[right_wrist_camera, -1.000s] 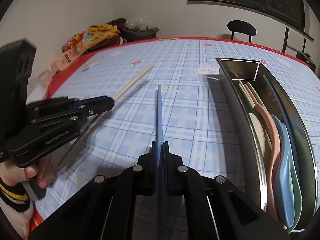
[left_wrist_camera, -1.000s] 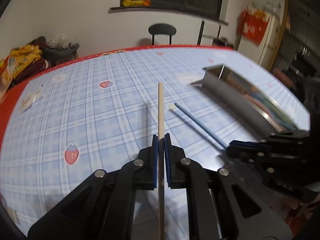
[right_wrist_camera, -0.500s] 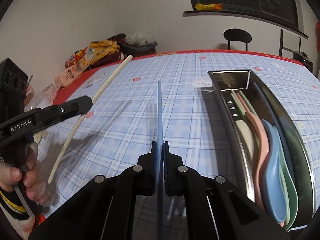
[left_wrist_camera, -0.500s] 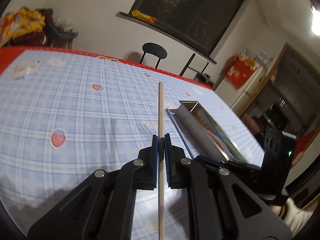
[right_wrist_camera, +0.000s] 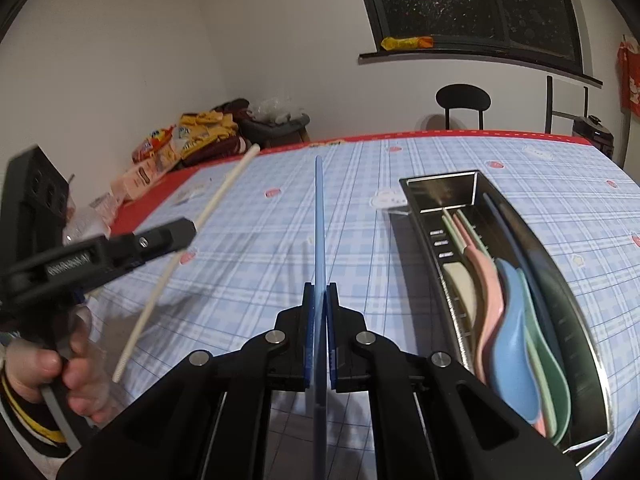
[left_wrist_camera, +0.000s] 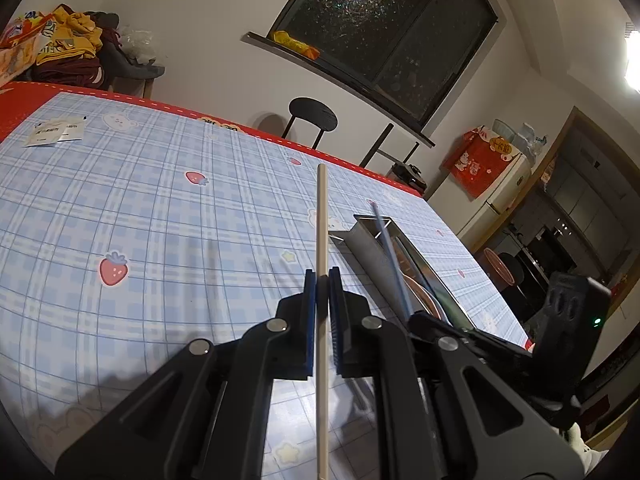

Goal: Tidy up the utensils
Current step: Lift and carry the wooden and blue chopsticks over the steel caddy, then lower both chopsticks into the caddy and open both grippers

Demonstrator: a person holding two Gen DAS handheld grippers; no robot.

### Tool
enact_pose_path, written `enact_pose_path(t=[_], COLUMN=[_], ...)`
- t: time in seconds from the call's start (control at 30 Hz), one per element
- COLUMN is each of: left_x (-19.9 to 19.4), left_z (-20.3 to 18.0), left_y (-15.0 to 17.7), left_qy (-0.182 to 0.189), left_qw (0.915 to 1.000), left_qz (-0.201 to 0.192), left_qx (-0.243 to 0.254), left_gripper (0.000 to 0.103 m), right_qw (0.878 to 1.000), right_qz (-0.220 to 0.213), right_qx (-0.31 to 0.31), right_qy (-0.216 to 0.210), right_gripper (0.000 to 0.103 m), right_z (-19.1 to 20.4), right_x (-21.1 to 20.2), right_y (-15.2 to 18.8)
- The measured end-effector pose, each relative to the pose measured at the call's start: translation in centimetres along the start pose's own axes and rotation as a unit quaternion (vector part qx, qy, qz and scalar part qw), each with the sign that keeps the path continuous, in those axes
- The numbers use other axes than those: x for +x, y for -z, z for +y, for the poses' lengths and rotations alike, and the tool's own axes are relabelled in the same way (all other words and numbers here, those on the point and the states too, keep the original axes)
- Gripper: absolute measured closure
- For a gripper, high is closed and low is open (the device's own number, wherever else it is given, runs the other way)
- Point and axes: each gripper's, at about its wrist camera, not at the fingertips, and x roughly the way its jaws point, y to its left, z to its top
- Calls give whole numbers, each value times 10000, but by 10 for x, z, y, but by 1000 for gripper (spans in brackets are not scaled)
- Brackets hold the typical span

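Note:
My left gripper [left_wrist_camera: 322,276] is shut on a cream chopstick [left_wrist_camera: 321,216], held up above the blue plaid tablecloth [left_wrist_camera: 160,220]. My right gripper [right_wrist_camera: 319,290] is shut on a blue chopstick [right_wrist_camera: 319,220], also raised off the cloth. In the right wrist view the left gripper [right_wrist_camera: 188,230] and its cream chopstick [right_wrist_camera: 224,188] are at the left, with a hand [right_wrist_camera: 52,364] below. The steel utensil tray [right_wrist_camera: 424,188] lies to the right and holds several pastel spoons [right_wrist_camera: 512,340]. In the left wrist view the blue chopstick [left_wrist_camera: 390,252] crosses in front of the tray [left_wrist_camera: 360,236].
Snack bags and clothes [right_wrist_camera: 192,136] are piled past the table's far left corner. A black chair [right_wrist_camera: 462,100] stands behind the far edge. Paper slips [left_wrist_camera: 54,134] lie on the cloth near the red border. A fridge [left_wrist_camera: 500,176] with red packaging is at the right.
Both grippers have risen from the cloth, each with its chopstick. The left one has rolled and swung toward the tray, so the blue chopstick now crosses over the tray's near end in its view.

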Motion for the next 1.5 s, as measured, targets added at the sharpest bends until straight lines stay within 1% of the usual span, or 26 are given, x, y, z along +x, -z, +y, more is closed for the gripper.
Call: enact_pose_path(t=[0.33,0.53,0.67,0.8,0.97,1.13,1.27,1.33,1.5], left_x=[0,3,9,19,39,59,75,87,109], left_z=[-5,-13,-31,-50,-92,-127,-139,-145,-145], left_y=[1,6,11,15,18,20,21,23,27], left_qy=[81,109,49,139,202,356,407,437,523], left_qw=[10000,9999,9999,9989,9985,9964,9936,9918,9871], left_qz=[3,45,4,5,16,16,53,102,147], left_qx=[-8,-89,-140,-446,-510,-771,-1051,-1198,-1509], left_gripper=[93,93,93,93,93,93,93,93,93], right_qw=[9998,9994,9994,9995,9992,9983,9962,9959,9954], right_qz=[-179,-273,-260,-184,-165,-136,-134,-58,62], right_qx=[81,189,152,85,-13,53,266,292,377], right_qy=[-70,-99,-145,-222,-365,-569,-813,-851,-878], right_gripper=[97,97,97,97,97,97,97,97,97], right_z=[-4,-24,-47,-71,-99,-121,-136,-142,-153], right_x=[-21,-40,-53,-57,-57,-50,-45,-43,-41], right_y=[-4,-11,-16,-25,-39,-42,-38,-37,-35])
